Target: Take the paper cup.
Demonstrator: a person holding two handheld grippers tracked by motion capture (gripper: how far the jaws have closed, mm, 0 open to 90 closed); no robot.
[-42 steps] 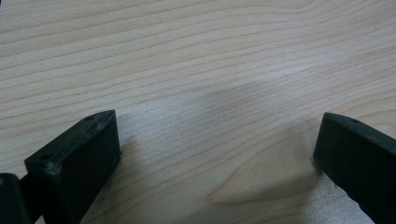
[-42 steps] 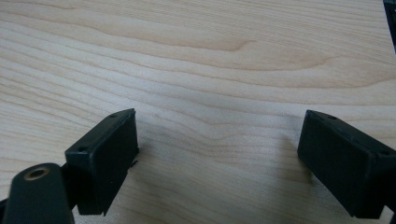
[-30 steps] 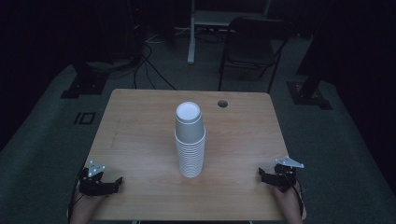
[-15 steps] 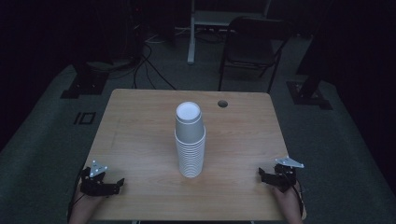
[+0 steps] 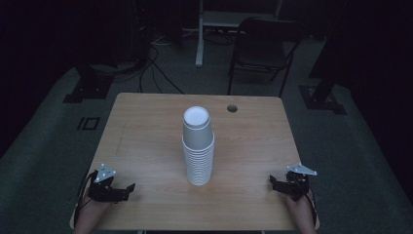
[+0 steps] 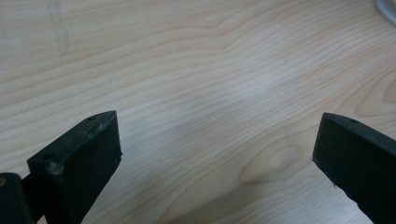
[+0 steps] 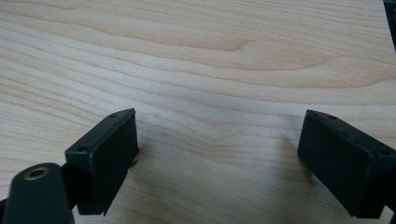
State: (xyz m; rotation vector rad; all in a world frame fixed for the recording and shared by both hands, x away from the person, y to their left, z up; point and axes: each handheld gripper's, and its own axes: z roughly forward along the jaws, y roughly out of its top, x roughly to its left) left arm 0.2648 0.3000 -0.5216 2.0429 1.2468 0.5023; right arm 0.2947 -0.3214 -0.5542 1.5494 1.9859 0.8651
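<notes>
A tall stack of white paper cups stands upright in the middle of the wooden table. My left gripper rests low at the near left corner, open, jaws pointing right toward the stack. In the left gripper view the left gripper has only bare wood between its wide-apart jaws, and a sliver of a cup base shows at the top right. My right gripper sits at the near right corner, open. Nothing but wood lies between the jaws of the right gripper in its own view.
A round cable hole lies in the table near its far edge. Beyond the table stand a dark folding chair, a desk leg and cables on the floor. The room is dim.
My left gripper has slid slightly toward the near edge and turned a little. The right gripper and the cup stack have stayed put.
</notes>
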